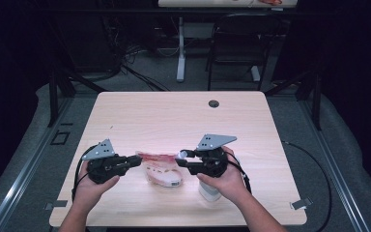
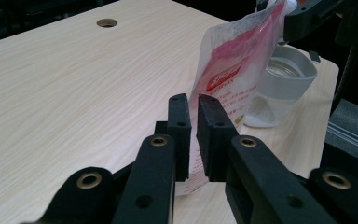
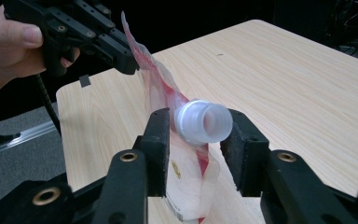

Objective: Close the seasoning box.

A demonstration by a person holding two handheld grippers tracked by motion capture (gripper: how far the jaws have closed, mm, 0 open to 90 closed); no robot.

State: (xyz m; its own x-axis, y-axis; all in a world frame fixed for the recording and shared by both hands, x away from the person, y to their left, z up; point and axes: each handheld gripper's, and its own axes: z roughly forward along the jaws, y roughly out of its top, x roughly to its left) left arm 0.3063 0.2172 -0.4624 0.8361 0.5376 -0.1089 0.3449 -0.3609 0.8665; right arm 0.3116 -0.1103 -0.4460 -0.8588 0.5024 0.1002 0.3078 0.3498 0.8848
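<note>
Fingers of the left gripper point(image 2: 193, 135) stand narrow, with the edge of a red-and-white refill pouch point(image 2: 230, 70) running between the pads — whether they press on it I cannot tell. The right gripper's point(image 3: 196, 140) fingers stand wider and clamp the pouch's white spout point(image 3: 204, 122), one pad on each side of it. Between the two grippers the pouch is stretched out just above the light wooden surface point(image 1: 174, 116), near its front edge — from above it shows as a pale strip with a red band point(image 1: 162, 166). Beside the pouch, close to the right hand point(image 1: 227, 181), stands a clear jar point(image 2: 279, 88) with a wide grey-white collar and an open mouth; something white lies at its bottom.
</note>
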